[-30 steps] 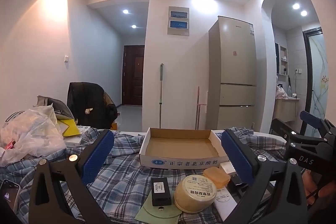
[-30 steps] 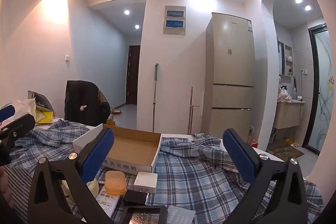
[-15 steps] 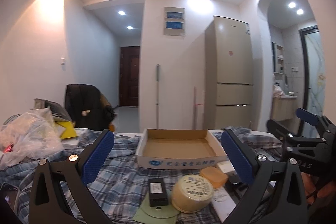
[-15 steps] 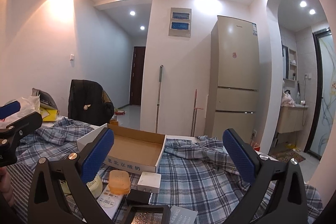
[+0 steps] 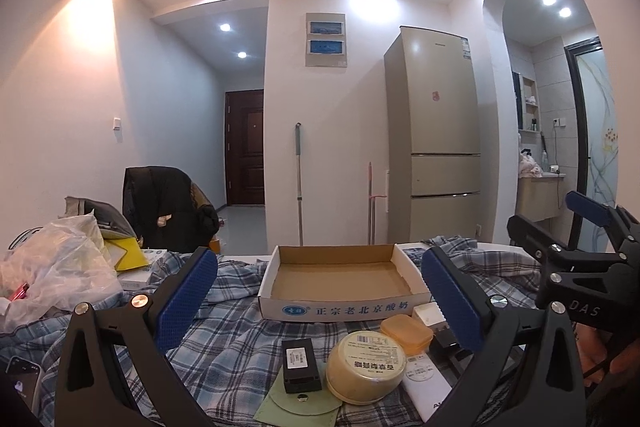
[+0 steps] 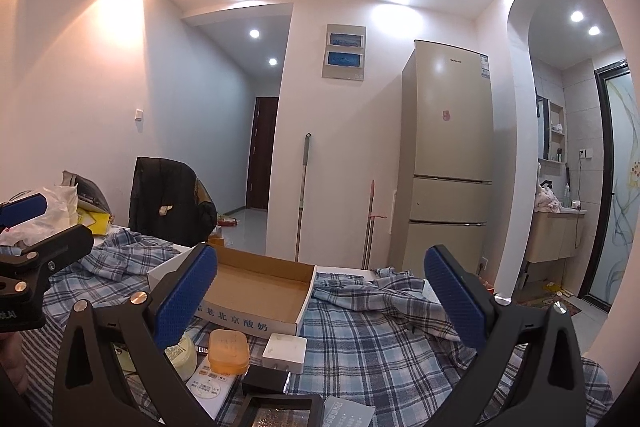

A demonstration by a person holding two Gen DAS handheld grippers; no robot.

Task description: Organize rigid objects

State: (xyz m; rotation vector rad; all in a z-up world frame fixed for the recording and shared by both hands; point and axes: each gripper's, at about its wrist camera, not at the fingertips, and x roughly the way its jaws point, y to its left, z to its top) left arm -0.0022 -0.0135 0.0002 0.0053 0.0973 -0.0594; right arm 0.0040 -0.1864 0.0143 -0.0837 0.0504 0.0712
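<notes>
Both views have drifted slightly, and each tool, left tool [image 5: 320, 297] and right tool [image 6: 320, 297], hangs wide apart and empty, the round tin [image 5: 366, 366] just below-ahead of the left, nearer it, before the cardboard box [image 5: 340, 309].

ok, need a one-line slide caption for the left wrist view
Open left gripper faces an empty cardboard tray on a plaid cloth, small rigid items clustered before it, right gripper alongside.

Over the blue-and-white checked cloth [image 6: 372, 343], the right gripper [image 6: 320, 301] hangs with its blue-padded jaws wide apart and nothing between them, while the shallow open cardboard box [image 6: 256, 289] lies behind an orange plastic soap-like case [image 6: 228, 345] and a white square charger [image 6: 285, 347].
</notes>
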